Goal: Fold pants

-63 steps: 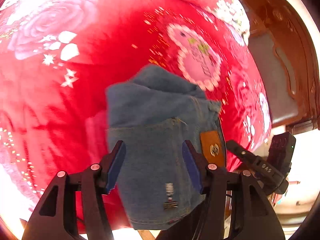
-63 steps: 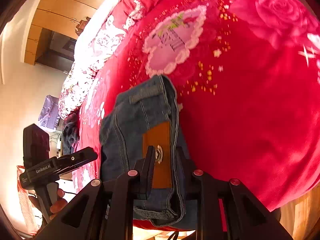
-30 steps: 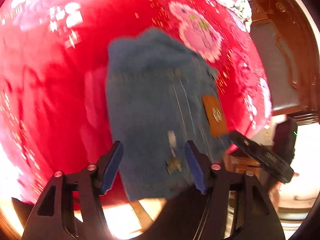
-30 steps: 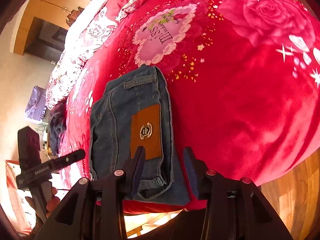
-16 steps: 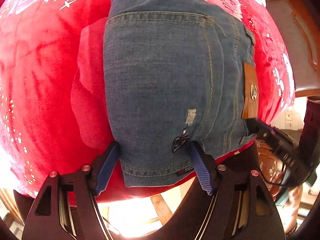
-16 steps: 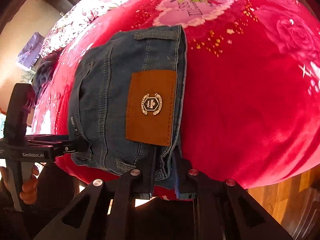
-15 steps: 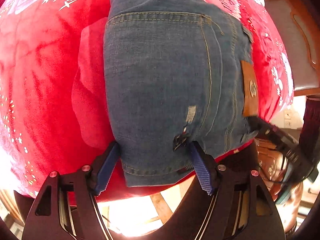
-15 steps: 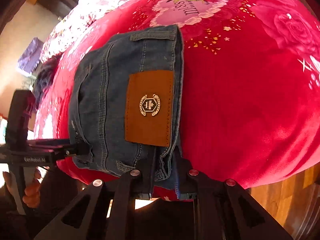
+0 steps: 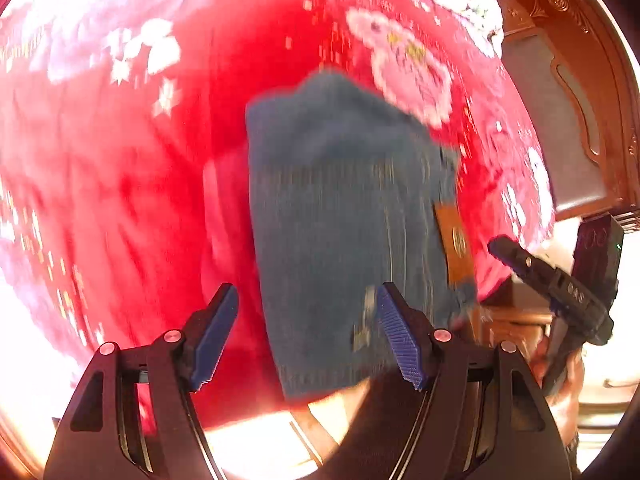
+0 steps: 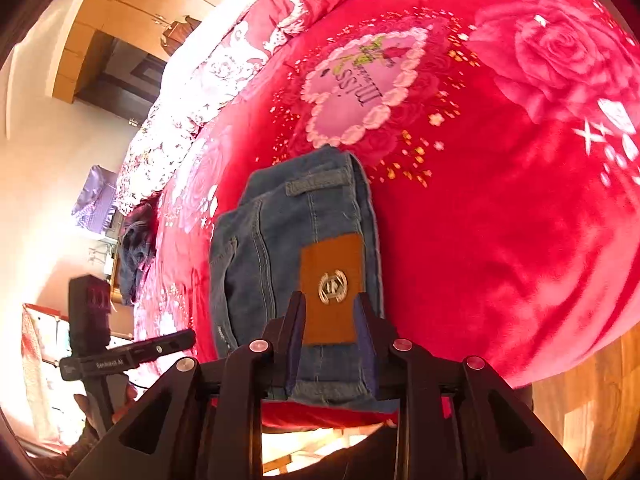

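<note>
Folded blue jeans (image 9: pixel 344 216) with a brown leather patch (image 10: pixel 332 280) lie on the red rose blanket (image 10: pixel 500 220), close to the bed's near edge. In the blurred left wrist view my left gripper (image 9: pixel 308 328) stands open, lifted over the jeans' near end; its blue pads (image 9: pixel 400 336) touch no cloth. My right gripper (image 10: pixel 331 340) hovers at the waistband side and its jaws are opening. The patch shows between them, but the pads (image 10: pixel 366 340) do not press it. Each gripper appears in the other's view: the right gripper (image 9: pixel 552 288) and the left gripper (image 10: pixel 128 356).
A dark heap of clothes (image 10: pixel 136 248) sits at the bed's far left edge, beside a purple bag (image 10: pixel 96 200). A wooden wardrobe (image 10: pixel 120 20) stands beyond the bed. A carved wooden headboard (image 9: pixel 580 120) rises at the right. Wood floor (image 10: pixel 592 392) lies below the bed's edge.
Half a second ago both grippers were down at the jeans' near edge, the right one shut on the waistband. Both have since pulled back and up, and the right jaws have parted.
</note>
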A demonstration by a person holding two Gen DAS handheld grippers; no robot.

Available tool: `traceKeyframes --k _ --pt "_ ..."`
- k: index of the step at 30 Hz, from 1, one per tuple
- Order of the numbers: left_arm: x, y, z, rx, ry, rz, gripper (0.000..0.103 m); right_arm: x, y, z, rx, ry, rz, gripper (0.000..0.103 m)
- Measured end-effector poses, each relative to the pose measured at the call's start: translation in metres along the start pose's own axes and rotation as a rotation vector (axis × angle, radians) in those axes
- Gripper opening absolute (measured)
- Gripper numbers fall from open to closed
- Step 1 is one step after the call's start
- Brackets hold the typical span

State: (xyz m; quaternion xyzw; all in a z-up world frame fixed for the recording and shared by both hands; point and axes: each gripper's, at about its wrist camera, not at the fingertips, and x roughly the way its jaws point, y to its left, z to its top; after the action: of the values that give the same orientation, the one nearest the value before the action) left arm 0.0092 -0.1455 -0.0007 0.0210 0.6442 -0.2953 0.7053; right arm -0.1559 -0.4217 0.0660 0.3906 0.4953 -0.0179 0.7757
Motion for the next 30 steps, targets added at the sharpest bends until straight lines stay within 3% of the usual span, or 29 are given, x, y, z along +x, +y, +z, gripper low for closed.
traceKeyframes --k 5,7,8,10,11,12,14,16,19,24,27,30 --pt "0.018 0.001 0.042 -0.084 -0.012 0.018 0.071 0.035 -0.001 0.038 0.058 -0.031 -0.004 0.038" --pt "0.027 -0.004 0.053 -0.117 -0.005 0.024 0.071 0.052 0.001 0.054 0.059 -0.033 -0.077 0.045" --pt "0.031 -0.008 0.056 -0.106 -0.017 0.062 0.071 0.06 0.004 0.06 0.054 -0.027 -0.103 0.045" --pt "0.039 -0.013 0.059 -0.055 -0.047 0.188 0.074 0.07 0.016 0.067 -0.033 -0.035 -0.112 0.035" --pt "0.05 -0.015 0.06 -0.037 -0.035 0.232 0.074 0.076 0.022 0.068 -0.093 -0.036 -0.169 0.031" --pt "0.061 -0.014 0.061 -0.036 -0.014 0.248 0.075 0.087 0.025 0.068 -0.143 -0.004 -0.238 0.026" --pt "0.066 -0.009 0.062 -0.08 -0.006 0.233 0.075 0.103 0.017 0.067 -0.155 0.047 -0.28 0.025" --pt "0.056 -0.008 0.061 -0.118 -0.011 0.206 0.074 0.092 0.01 0.067 -0.101 0.022 -0.235 0.025" --pt "0.033 -0.011 0.05 -0.074 -0.063 0.212 0.074 0.071 0.0 0.059 -0.035 0.001 -0.136 0.03" --pt "0.014 -0.013 0.034 -0.01 -0.117 0.229 0.074 0.05 -0.017 0.04 0.042 0.015 -0.087 0.03" --pt "0.013 -0.014 0.032 0.001 -0.113 0.229 0.074 0.046 -0.02 0.033 0.082 0.028 -0.062 0.042" --pt "0.012 -0.014 0.032 0.0 -0.113 0.229 0.074 0.046 -0.019 0.028 0.085 0.034 -0.066 0.043"
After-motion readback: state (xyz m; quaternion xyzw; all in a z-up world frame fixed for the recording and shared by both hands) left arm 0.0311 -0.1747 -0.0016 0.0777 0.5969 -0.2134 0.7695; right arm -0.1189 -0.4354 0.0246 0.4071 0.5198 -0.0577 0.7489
